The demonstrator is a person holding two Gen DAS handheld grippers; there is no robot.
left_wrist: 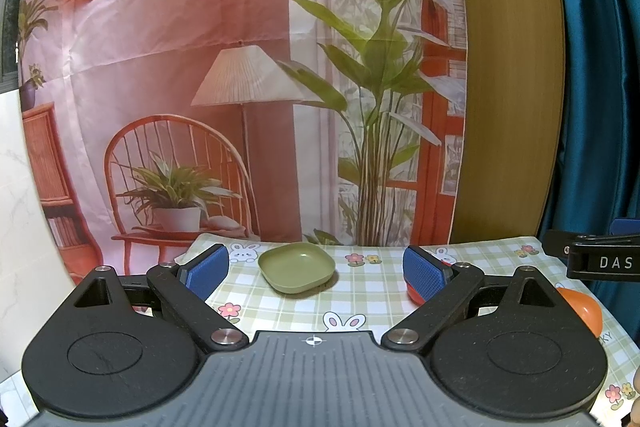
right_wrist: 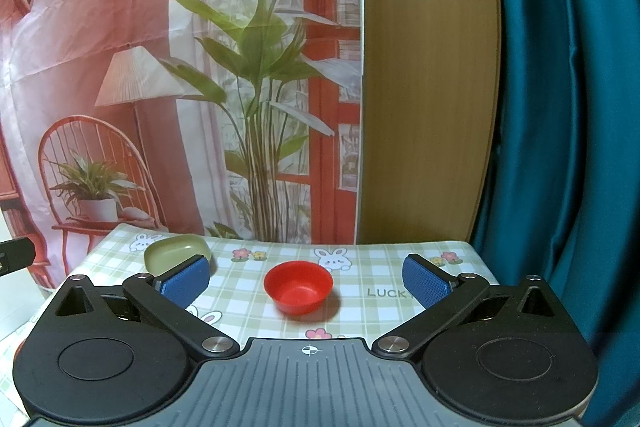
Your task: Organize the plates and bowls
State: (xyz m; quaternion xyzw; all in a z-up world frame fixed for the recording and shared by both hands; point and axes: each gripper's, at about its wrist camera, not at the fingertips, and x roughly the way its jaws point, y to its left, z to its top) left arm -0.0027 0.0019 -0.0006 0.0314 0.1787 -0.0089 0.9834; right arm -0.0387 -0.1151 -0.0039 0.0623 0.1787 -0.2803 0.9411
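Note:
A green square plate [left_wrist: 296,267] lies on the checked tablecloth, straight ahead of my left gripper [left_wrist: 316,273], which is open and empty and held short of it. A red bowl [right_wrist: 298,287] stands upright mid-table, in line with my right gripper [right_wrist: 306,279], also open and empty. In the right wrist view the green plate [right_wrist: 176,251] sits at the far left, partly hidden by the left finger [right_wrist: 186,281]. In the left wrist view only a sliver of the red bowl [left_wrist: 414,295] shows behind the right finger [left_wrist: 424,275].
An orange rounded dish [left_wrist: 582,307] lies at the right, half hidden by my gripper's linkage. The other gripper's black body [left_wrist: 600,259] juts in above it. A printed backdrop [right_wrist: 160,107] hangs behind the table's far edge, with a wooden panel [right_wrist: 428,87] and teal curtain [right_wrist: 560,107] to the right.

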